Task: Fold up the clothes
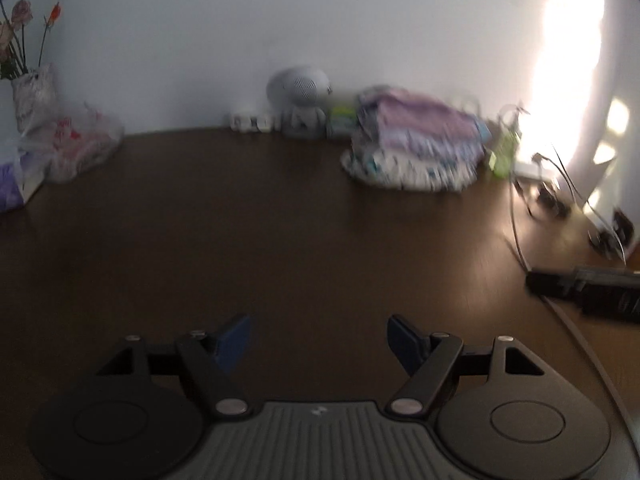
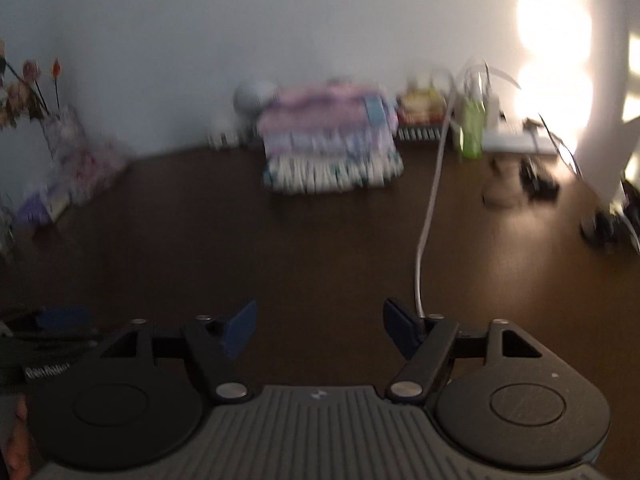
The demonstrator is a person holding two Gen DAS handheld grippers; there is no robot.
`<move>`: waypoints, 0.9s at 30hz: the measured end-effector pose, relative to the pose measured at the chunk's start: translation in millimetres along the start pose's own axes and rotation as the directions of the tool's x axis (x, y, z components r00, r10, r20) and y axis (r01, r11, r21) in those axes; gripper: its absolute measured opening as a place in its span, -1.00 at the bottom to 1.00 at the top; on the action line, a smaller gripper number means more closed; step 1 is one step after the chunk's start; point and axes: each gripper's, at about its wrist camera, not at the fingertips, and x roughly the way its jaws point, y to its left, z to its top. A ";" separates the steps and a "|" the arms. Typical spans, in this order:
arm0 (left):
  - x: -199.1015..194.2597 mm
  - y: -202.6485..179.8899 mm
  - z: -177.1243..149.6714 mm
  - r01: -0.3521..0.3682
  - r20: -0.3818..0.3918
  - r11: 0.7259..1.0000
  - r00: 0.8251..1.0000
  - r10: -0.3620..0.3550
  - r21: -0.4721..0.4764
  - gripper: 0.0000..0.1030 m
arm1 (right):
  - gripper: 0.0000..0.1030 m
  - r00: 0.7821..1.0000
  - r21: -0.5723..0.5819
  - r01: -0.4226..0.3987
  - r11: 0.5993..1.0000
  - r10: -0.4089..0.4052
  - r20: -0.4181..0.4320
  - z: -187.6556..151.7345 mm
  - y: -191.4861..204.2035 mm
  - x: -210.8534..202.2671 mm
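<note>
A stack of folded clothes [image 1: 416, 144], pink on top with patterned white pieces below, lies at the far side of the dark brown table [image 1: 280, 220]. The same stack of clothes [image 2: 332, 140] appears in the right wrist view. My left gripper [image 1: 319, 340] hovers over bare tabletop, open, with nothing between its blue pads. My right gripper [image 2: 320, 328] is likewise open and empty above the table [image 2: 280, 240]. Each gripper is well short of the stack. Both views are blurred. The right gripper's black body [image 1: 588, 292] shows at the left view's right edge.
A vase of flowers [image 1: 32, 92] and a plastic bag [image 1: 76, 144] stand far left. A grey round toy figure [image 1: 300, 100] sits by the wall. A green bottle [image 2: 470, 128], black cables [image 1: 560, 192] and a white cable [image 2: 428, 216] lie at the right.
</note>
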 end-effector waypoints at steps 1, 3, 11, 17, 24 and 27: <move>-4.8 -1.7 -10.6 -0.003 -0.001 1.000 1.000 0.003 0.005 0.44 | 0.48 1.000 0.004 0.005 1.000 -0.005 -0.013 -15.9 0.5 -4.3; -9.9 -3.9 -26.8 -0.008 -0.004 1.000 1.000 0.008 0.005 0.45 | 0.50 0.999 0.013 0.016 1.000 -0.015 -0.038 -47.5 1.6 -13.1; -21.6 -11.0 -60.8 0.017 0.020 1.000 1.000 -0.017 0.004 0.60 | 0.71 0.999 -0.016 0.044 0.999 -0.043 0.030 -98.6 16.5 -62.3; -28.1 -19.9 -79.3 -0.017 0.041 0.999 0.999 0.015 0.048 0.91 | 0.95 0.995 -0.056 0.086 0.995 -0.084 0.047 -105.4 23.5 -60.6; -29.5 -18.6 -81.9 -0.052 0.039 0.998 0.998 0.050 0.026 1.00 | 0.99 0.993 -0.083 0.117 0.990 -0.115 0.028 -100.3 23.8 -51.1; -29.6 -17.6 -81.9 -0.051 0.040 0.998 0.998 0.050 0.025 1.00 | 0.99 0.994 -0.091 0.111 0.990 -0.109 0.027 -98.7 23.3 -50.0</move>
